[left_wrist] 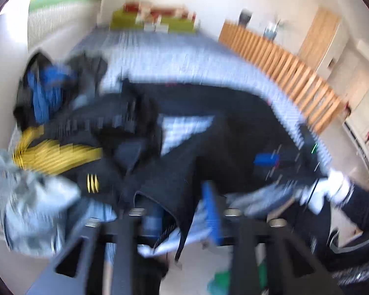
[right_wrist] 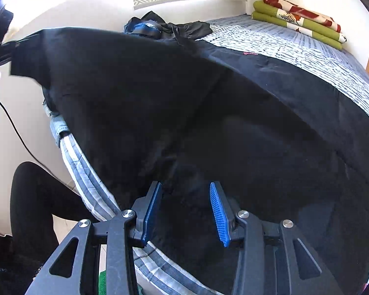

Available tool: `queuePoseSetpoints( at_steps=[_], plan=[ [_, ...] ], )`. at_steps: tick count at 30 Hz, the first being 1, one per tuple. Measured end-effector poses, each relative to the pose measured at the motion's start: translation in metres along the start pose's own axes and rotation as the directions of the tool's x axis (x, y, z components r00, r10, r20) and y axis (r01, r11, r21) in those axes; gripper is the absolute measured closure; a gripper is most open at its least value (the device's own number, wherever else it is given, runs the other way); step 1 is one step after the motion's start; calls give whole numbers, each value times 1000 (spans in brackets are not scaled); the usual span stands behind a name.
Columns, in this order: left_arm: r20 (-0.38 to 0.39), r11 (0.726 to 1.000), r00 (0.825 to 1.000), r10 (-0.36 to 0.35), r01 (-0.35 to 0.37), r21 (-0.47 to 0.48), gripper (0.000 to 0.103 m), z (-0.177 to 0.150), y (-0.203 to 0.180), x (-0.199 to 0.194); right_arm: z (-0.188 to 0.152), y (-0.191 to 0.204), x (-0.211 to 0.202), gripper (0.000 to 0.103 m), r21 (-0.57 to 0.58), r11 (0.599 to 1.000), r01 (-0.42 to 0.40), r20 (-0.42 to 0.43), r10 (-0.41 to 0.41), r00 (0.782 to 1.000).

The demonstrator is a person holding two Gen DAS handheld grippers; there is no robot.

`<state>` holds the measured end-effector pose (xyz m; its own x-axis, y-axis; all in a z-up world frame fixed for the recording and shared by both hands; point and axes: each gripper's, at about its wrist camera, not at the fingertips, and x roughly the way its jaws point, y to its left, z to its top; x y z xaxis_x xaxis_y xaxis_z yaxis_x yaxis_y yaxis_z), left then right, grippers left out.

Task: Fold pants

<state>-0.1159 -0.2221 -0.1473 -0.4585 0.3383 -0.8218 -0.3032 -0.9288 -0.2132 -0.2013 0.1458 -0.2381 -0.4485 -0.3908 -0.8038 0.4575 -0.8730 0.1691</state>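
Bed (right_wrist: 295,49) carries pants (right_wrist: 209,110) beneath parted right gripper (right_wrist: 185,212).

The pants (right_wrist: 209,113) are matt black cloth. The right gripper (right_wrist: 185,213) has ribbed blue pads (right_wrist: 219,213), matt black plastic arms and shiny metal bolts (right_wrist: 243,213).

No text, number or brand reads clearly in either view. A small red tag (right_wrist: 250,53) sits on the black cloth pants (right_wrist: 209,123) near their far edge, but its lettering is too small to read.
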Motion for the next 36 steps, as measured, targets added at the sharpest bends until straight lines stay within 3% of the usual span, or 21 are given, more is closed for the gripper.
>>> queuePoseSetpoints(
  at_steps=[2,4,9,13,15,17,20,25,28,32,34,36],
  plan=[
    [-117,995,993,8,-19,-96,59,-26,25,28,2,2,2,66,-3,1000,-2,-8,2,1000],
    [-159,988,987,-9,-16,-156,60,-45,40,40,4,6,2,66,-9,1000,-4,-8,4,1000],
    [-90,958,993,-73,45,-283,61,-60,73,35,16,36,2,66,-73,996,-46,1,47,999],
    [-58,945,993,-98,75,-319,68,-58,79,37,31,83,13,60,-170,979,-115,21,121,992],
    [-41,939,991,-131,110,-326,83,-56,80,44,41,113,24,59,-225,963,-150,21,158,987],
    [-42,938,986,-160,138,-318,83,-56,77,50,49,136,31,59,-253,947,-198,18,209,978],
    [-91,953,980,-177,147,-266,83,-64,64,59,64,151,40,59,-179,932,-314,-2,318,948],
    [-136,965,975,-175,142,-222,83,-74,47,73,89,130,45,59,17,932,-363,55,361,931],
    [-129,968,976,-178,149,-204,81,-70,41,73,105,118,54,59,143,891,-430,96,420,902],
    [-19,947,983,-182,170,-272,72,-56,64,46,107,127,88,64,98,958,-271,-34,275,961],
    [6,945,992,-125,121,-303,68,-51,80,43,92,128,104,73,82,962,-259,-109,267,957],
    [4,947,997,-77,74,-312,67,-41,92,46,76,127,115,73,96,963,-251,-147,263,953]
  ],
)
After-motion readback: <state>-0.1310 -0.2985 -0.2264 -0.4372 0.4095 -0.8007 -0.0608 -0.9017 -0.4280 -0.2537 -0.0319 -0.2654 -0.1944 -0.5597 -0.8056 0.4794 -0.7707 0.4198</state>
